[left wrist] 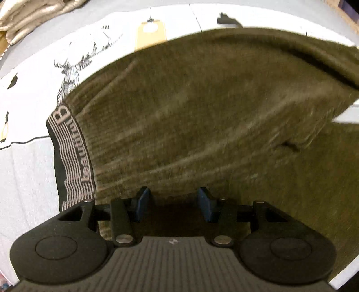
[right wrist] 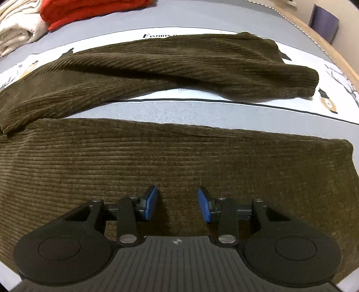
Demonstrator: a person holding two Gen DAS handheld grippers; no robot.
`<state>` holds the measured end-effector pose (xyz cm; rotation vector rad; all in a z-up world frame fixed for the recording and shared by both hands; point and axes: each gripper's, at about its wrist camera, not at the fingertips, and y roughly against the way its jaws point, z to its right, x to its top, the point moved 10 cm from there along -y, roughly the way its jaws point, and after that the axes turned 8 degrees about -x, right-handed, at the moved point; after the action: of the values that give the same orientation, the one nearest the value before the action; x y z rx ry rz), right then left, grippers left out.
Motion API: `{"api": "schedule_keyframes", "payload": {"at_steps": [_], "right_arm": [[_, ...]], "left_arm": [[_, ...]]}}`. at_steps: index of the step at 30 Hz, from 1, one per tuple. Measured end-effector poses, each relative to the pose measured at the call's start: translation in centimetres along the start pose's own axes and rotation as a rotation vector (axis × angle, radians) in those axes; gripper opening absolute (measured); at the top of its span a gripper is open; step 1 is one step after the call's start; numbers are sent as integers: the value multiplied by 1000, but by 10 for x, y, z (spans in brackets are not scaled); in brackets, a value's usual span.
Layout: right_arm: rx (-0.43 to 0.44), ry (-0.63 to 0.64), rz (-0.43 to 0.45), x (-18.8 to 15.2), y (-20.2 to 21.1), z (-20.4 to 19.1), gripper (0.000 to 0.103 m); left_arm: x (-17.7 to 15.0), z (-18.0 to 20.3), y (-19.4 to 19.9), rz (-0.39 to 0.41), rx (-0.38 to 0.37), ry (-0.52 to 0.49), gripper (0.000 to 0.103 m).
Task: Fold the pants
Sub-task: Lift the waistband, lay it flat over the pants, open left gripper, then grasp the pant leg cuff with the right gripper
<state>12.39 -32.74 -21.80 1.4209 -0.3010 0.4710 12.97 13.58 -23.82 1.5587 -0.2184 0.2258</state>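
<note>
- Olive corduroy fills the near ground of both wrist views: the pants (right wrist: 179, 170) lie spread on a grey bed cover (right wrist: 179, 107), and each gripper hangs just above the cloth.
- The right gripper (right wrist: 177, 207) has its blue pads apart with only flat fabric showing in the gap — nothing pinched. It sits over the nearer leg (right wrist: 157, 161), which lies flat with its ribs running straight across.
- The left gripper (left wrist: 172, 203) is likewise parted and empty, poised over the seat of the pants close to the striped waistband (left wrist: 71, 157) at its left.
- To do this step well, I judge, each gripper should come down on an outer edge of the nearer half and pinch both layers — not the top ply alone — so the leg lifts as one sheet.
- The near leg's far edge (right wrist: 202, 131) is straight; its cuff corner (right wrist: 345, 146) lies to the right.
- Beyond a strip of bare cover lies the far leg (right wrist: 179, 65), rumpled and angled, its cuff (right wrist: 311, 83) well apart from the near one; it likely needs smoothing.
- Room is open over the printed white panel (right wrist: 314, 105); folded red and cream clothes (right wrist: 67, 13) sit far left, and a wooden rim (right wrist: 336, 54) bounds the far right.
</note>
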Motion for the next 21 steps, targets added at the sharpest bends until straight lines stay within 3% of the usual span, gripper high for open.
{"api": "schedule_keyframes", "payload": {"at_steps": [13,15,18,21], "right_arm": [[0,-132,104,25,17,28,42],[-5,-167,148,35,26,34,35],[-3,-241,207,49,35,48,17],[-5,-326,253,58,40,66,14]], "left_arm": [[27,8,24,135,-38,52,57],[32,11,27,143,-40,53,56],[38,17,30,165,-51,59,41],[42,26,38,184,-84,65,25]]}}
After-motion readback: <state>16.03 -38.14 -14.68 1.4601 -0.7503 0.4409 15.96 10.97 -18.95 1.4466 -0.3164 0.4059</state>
